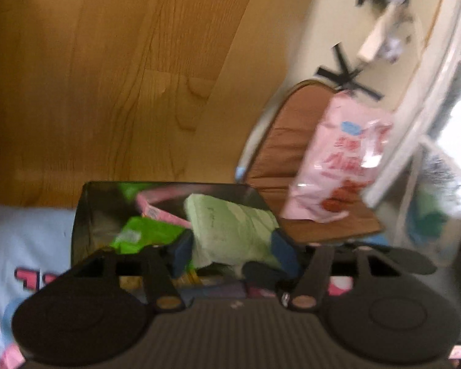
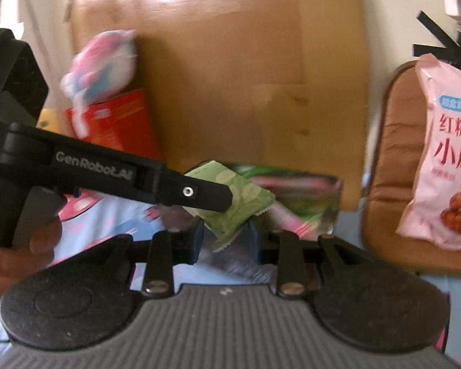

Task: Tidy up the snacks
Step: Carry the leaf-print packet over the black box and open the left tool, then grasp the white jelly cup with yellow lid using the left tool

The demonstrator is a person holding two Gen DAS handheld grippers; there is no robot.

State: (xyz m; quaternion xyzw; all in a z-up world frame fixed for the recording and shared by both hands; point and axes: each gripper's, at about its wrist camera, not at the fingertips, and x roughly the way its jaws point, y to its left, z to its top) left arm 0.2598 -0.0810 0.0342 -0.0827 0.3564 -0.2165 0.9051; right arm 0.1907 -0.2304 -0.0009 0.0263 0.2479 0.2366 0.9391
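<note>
A pale green snack packet (image 1: pixel 230 227) hangs over a dark bin (image 1: pixel 83 224) that holds green and pink packets. In the right wrist view my right gripper (image 2: pixel 226 238) is shut on the lower end of the green packet (image 2: pixel 230 215). My left gripper (image 1: pixel 233 252) stands open, its blue pads either side of the packet with no clear press on it. Seen from the right wrist, the left gripper (image 2: pixel 227 196) reaches in from the left across the packet's top, with a hand (image 2: pixel 21 246) on its grip. The bin (image 2: pixel 307 190) lies just behind.
A large pink snack bag (image 2: pixel 445 153) leans on a brown cushioned chair (image 2: pixel 384 169) at the right. A red box (image 2: pixel 120 123) and a pink-white-blue bag (image 2: pixel 101 61) stand at the left. A light blue patterned cloth (image 1: pixel 24 230) lies under the bin, and a wooden surface (image 1: pixel 107 77) stretches beyond it.
</note>
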